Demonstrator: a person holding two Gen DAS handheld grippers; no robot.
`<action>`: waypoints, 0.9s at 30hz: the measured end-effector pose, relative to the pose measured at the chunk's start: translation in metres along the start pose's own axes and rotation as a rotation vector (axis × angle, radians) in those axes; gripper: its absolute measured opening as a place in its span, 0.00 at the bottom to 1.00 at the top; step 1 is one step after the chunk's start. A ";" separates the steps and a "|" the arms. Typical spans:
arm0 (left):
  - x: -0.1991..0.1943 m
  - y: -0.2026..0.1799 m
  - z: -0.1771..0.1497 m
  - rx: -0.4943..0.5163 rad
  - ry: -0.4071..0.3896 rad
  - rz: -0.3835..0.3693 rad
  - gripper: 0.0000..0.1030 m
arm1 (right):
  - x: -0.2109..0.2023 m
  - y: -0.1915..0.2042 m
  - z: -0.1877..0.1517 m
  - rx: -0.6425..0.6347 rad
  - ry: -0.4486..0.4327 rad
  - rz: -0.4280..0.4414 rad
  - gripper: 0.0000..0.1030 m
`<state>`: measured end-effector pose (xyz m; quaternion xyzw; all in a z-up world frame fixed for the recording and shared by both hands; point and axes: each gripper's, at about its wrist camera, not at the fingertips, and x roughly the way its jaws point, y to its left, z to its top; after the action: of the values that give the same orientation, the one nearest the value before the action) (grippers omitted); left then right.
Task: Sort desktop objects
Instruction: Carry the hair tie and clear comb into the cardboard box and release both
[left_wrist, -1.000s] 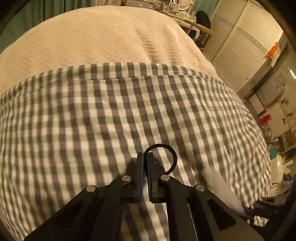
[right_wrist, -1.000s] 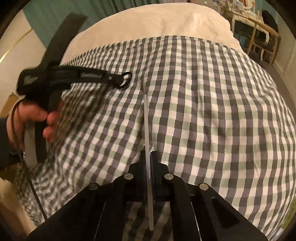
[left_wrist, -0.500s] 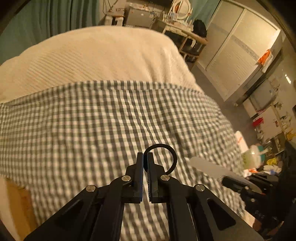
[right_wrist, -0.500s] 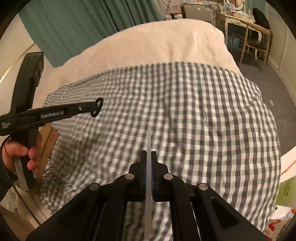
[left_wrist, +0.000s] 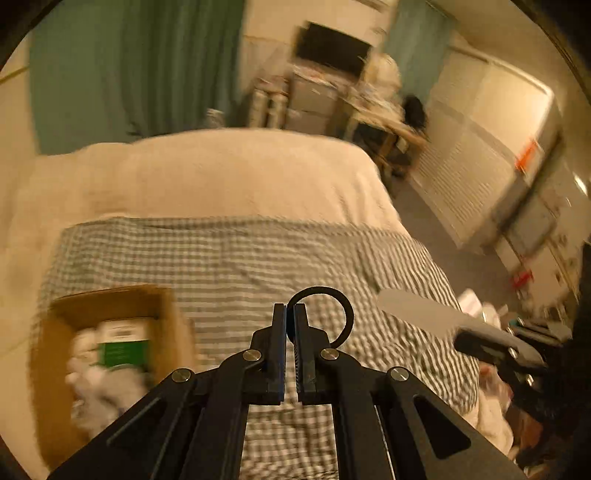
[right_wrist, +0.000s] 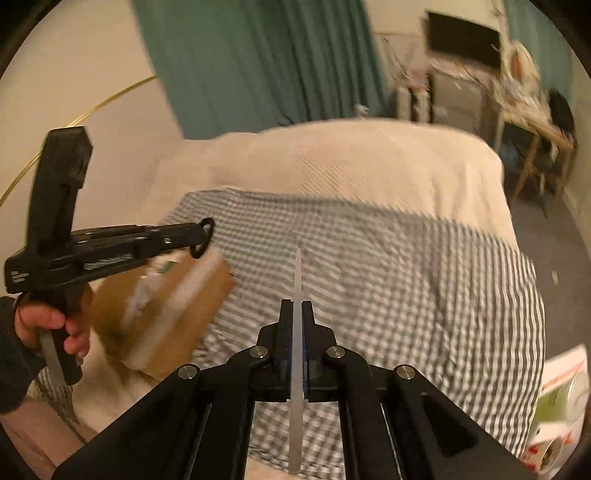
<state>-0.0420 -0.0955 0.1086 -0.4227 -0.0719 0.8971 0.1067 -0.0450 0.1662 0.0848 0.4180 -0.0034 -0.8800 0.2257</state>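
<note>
Cream bedding (left_wrist: 221, 173) covers the bed, and across it we see a grey-and-white checked cloth (right_wrist: 388, 266). At the cloth's left edge sits an open cardboard box (left_wrist: 51, 354) with a green-labelled packet among blurred white items. Our right gripper (right_wrist: 296, 314) has its jaws clamped on a flat, pale strip (right_wrist: 295, 406), held edge-on above the cloth. Our left gripper (left_wrist: 290, 317) pinches a black ring (left_wrist: 341, 314) above the cloth beside the box.

box (left_wrist: 107, 354) left on checked cloth (left_wrist: 258, 258)
</note>
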 end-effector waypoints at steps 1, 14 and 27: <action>-0.013 0.013 0.001 -0.030 -0.019 0.014 0.04 | -0.002 0.015 0.005 -0.014 -0.008 0.010 0.02; -0.040 0.147 -0.042 -0.221 0.043 0.235 0.04 | 0.069 0.188 0.061 0.003 -0.014 0.186 0.02; -0.011 0.198 -0.082 -0.207 0.171 0.276 0.18 | 0.148 0.199 0.058 -0.002 0.049 0.276 0.22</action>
<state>0.0023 -0.2866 0.0216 -0.5118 -0.0959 0.8519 -0.0560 -0.0900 -0.0821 0.0527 0.4345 -0.0546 -0.8301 0.3451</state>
